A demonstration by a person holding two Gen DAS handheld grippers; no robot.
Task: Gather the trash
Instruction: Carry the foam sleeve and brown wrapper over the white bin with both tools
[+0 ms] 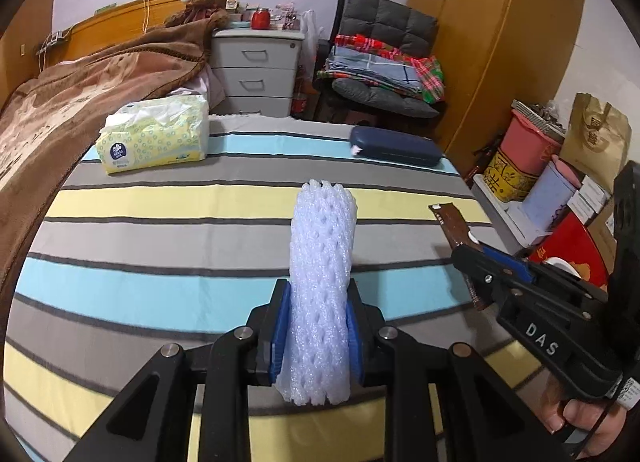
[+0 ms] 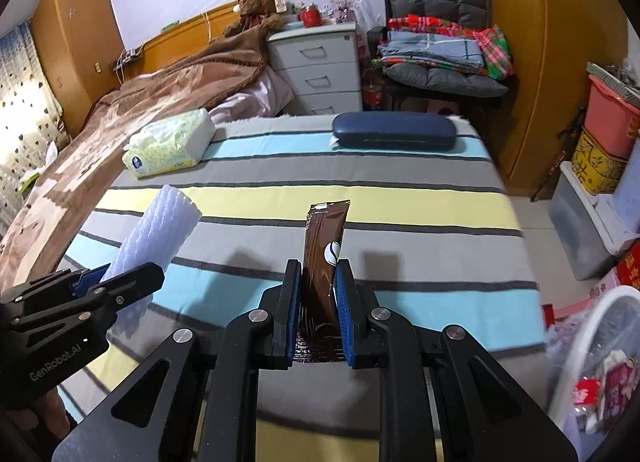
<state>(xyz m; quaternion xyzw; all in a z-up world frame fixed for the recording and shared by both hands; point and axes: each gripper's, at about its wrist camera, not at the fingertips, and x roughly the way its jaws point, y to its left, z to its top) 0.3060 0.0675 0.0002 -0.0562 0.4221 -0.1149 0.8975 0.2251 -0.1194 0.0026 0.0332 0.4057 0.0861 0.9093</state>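
Foam net [image 1: 320,286] gripped in L tongs [image 1: 318,326], brown wrapper [image 2: 320,274] pinched in R tongs [image 2: 318,302], tissue pack [image 1: 156,134] behind.

Left wrist view looks steeply down along its fingers, close over the striped bedspread [image 1: 160,294], facing the grey drawer unit [image 1: 256,70]. Right wrist view sits just beside it, aimed alike; both share the tissue pack [image 2: 170,144] and navy case [image 2: 394,130].
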